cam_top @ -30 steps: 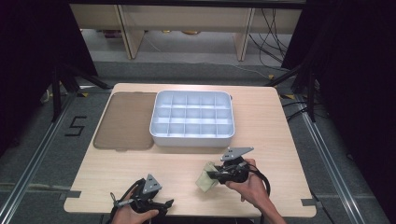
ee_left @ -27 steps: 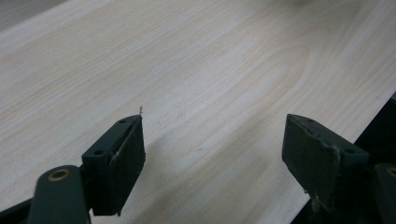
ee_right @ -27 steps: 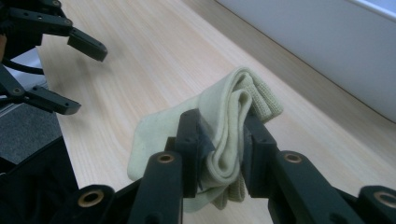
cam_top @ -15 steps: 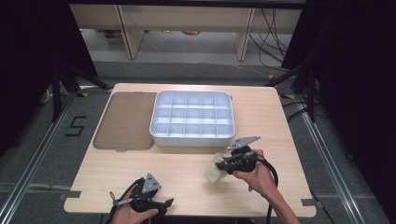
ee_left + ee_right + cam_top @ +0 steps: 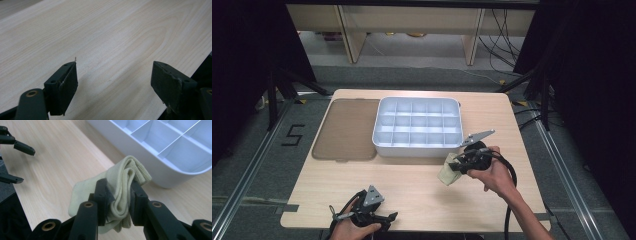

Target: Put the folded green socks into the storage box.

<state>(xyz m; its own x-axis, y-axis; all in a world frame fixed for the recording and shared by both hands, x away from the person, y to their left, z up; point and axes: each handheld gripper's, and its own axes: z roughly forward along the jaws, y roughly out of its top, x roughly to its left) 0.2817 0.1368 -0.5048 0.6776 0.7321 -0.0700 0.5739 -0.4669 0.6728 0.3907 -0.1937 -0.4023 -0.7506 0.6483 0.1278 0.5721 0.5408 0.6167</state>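
A folded pale yellow sock (image 5: 120, 187) is pinched between the jaws of my right gripper (image 5: 119, 197), which is shut on it. In the high view that gripper (image 5: 462, 165) holds the sock (image 5: 447, 175) above the table, just in front of the white divided tray (image 5: 418, 146), near its front right corner. The tray's compartments (image 5: 180, 142) look empty. My left gripper (image 5: 384, 218) rests low at the table's front edge, left of centre. Its jaws stand wide open over bare wood (image 5: 113, 82) with nothing between them.
A brown flat mat (image 5: 346, 129) lies left of the tray. The wooden table (image 5: 412, 185) has bare room between the two grippers. Beyond the far edge are shelf legs and cables on the floor (image 5: 492, 30).
My right gripper has risen and moved right and toward the tray with the sock in it. The left gripper has stayed in place.
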